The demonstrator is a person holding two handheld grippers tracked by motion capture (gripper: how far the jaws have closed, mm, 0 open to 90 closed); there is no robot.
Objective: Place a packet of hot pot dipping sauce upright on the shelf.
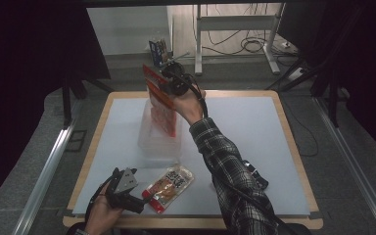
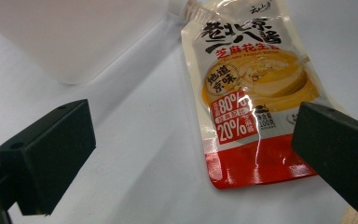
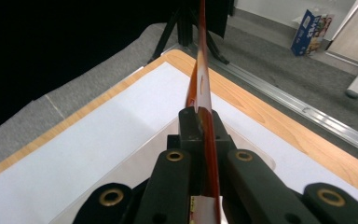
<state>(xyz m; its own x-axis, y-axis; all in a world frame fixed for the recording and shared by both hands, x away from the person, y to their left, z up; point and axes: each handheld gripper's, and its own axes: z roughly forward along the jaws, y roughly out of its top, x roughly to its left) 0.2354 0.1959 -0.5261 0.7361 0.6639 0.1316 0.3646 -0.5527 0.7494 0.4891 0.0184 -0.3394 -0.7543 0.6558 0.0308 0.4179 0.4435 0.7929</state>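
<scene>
One red packet (image 3: 204, 107) pinched in R gripper (image 3: 200, 126).

1. My right gripper (image 3: 200, 126) has black jaws and grips a red-and-white packet (image 1: 161, 105).
2. The lying pouch (image 2: 251, 93) shows orange, white and a red base, with black lettering.
3. My sleeve (image 1: 225, 161) is black-and-white plaid.
4. The table (image 1: 254, 122) is white, wood-edged.

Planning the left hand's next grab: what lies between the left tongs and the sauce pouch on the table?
Nothing: bare white table top lies between the open left tongs and the sauce pouch, seen in the left gripper view.
</scene>
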